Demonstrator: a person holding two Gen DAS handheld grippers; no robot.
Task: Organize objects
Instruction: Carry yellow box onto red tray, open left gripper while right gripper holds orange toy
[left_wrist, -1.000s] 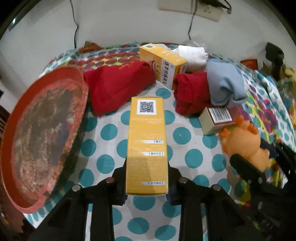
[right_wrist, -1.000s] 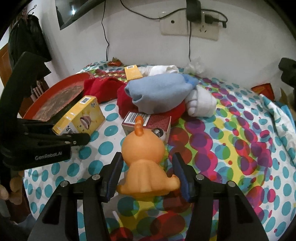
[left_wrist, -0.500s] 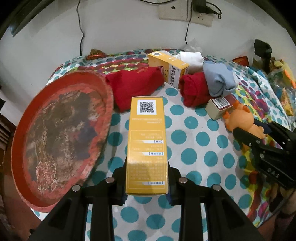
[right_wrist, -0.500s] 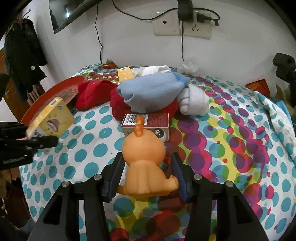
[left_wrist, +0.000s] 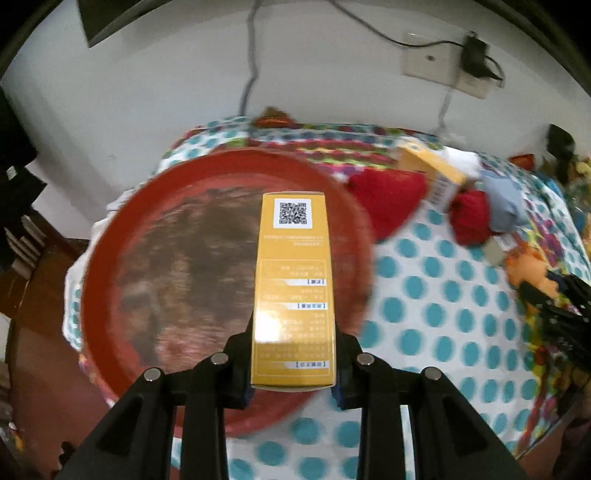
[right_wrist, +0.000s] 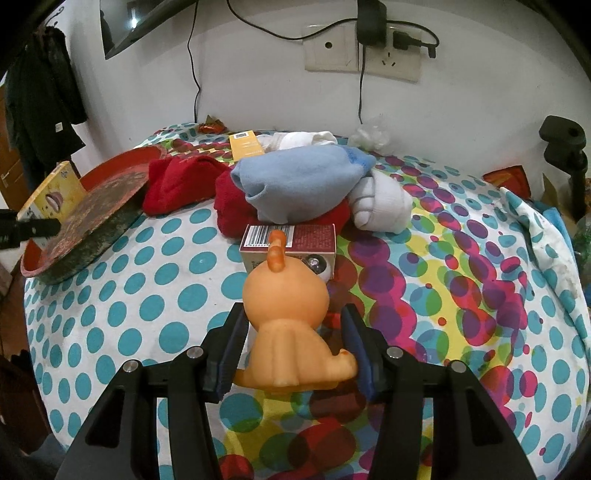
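Note:
My left gripper (left_wrist: 293, 365) is shut on a long yellow box (left_wrist: 293, 288) with a QR code and holds it above the round red tray (left_wrist: 110, 280) at the table's left edge. The same box (right_wrist: 51, 192) and tray (right_wrist: 92, 236) show at far left in the right wrist view. My right gripper (right_wrist: 295, 347) is shut on an orange rubber toy animal (right_wrist: 288, 317), which sits low over the dotted tablecloth (right_wrist: 147, 280).
A maroon barcode box (right_wrist: 291, 240) lies just beyond the toy. Behind it are red cloths (right_wrist: 177, 184), a blue cloth (right_wrist: 303, 177), white socks (right_wrist: 380, 203) and a second yellow box (right_wrist: 245, 146). The wall with sockets and cables stands behind the table.
My left gripper has swung left with the yellow box, from over the dotted cloth to over the red tray. The right gripper with the orange toy has barely moved.

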